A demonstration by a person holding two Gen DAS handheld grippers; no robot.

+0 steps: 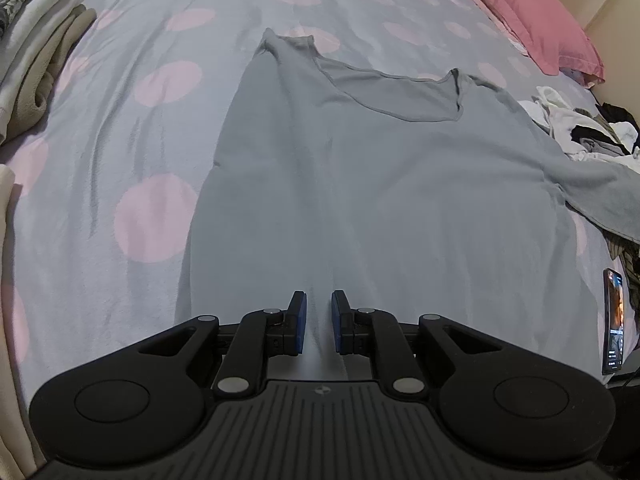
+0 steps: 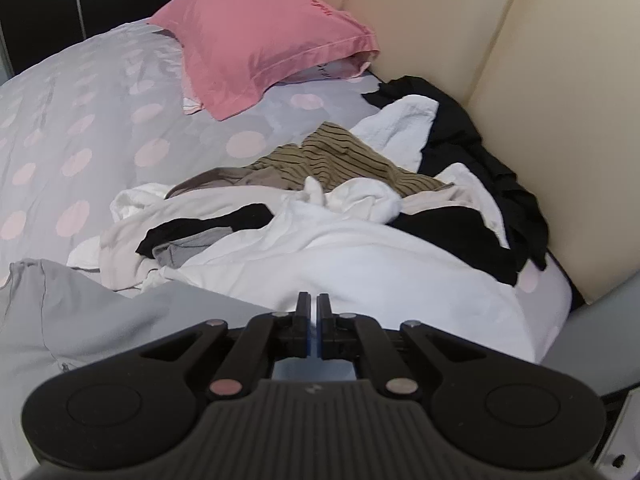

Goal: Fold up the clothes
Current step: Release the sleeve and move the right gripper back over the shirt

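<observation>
Lying flat on the dotted bed sheet is a grey shirt, spread out with its neck hole far from the camera. On the left edge sits a stack of folded clothes. The left gripper points forward, low over the near end of the grey shirt. Its blue pads stand a little apart, and a ridge of shirt cloth runs up into the gap; I cannot tell if they pinch it. A phone lies at the right. The right gripper points at a messy pile of clothes by the pink pillow. Its fingers are almost pressed together, with only a thin slit, and hold nothing I can see.
</observation>
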